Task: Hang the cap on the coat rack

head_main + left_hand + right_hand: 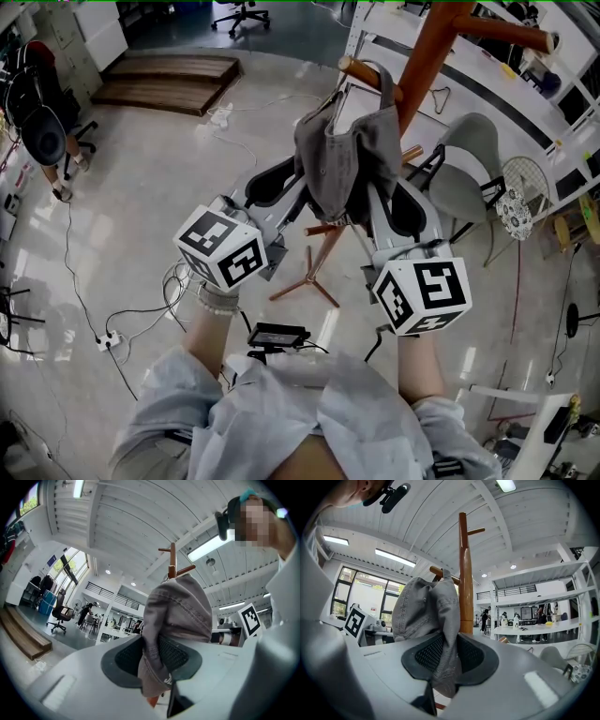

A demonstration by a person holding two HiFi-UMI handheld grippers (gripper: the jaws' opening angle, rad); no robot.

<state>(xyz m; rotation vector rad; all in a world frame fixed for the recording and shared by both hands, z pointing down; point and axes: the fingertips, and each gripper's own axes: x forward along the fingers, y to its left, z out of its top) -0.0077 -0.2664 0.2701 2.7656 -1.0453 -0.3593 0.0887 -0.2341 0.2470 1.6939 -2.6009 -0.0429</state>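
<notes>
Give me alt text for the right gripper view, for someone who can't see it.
The right gripper is clamped on a fold of a grey cap, holding it up beside a wooden coat rack, the cap's top at one of its pegs. Behind are a white ceiling with strip lights.

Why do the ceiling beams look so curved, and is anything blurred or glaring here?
Left gripper view and right gripper view: the wide-angle lens bows the white ceiling beams and blackens the corners; the strip lights glare. Left gripper view: the grey fabric cap is sharp. Head view: even light, sheen on the glossy floor.
</notes>
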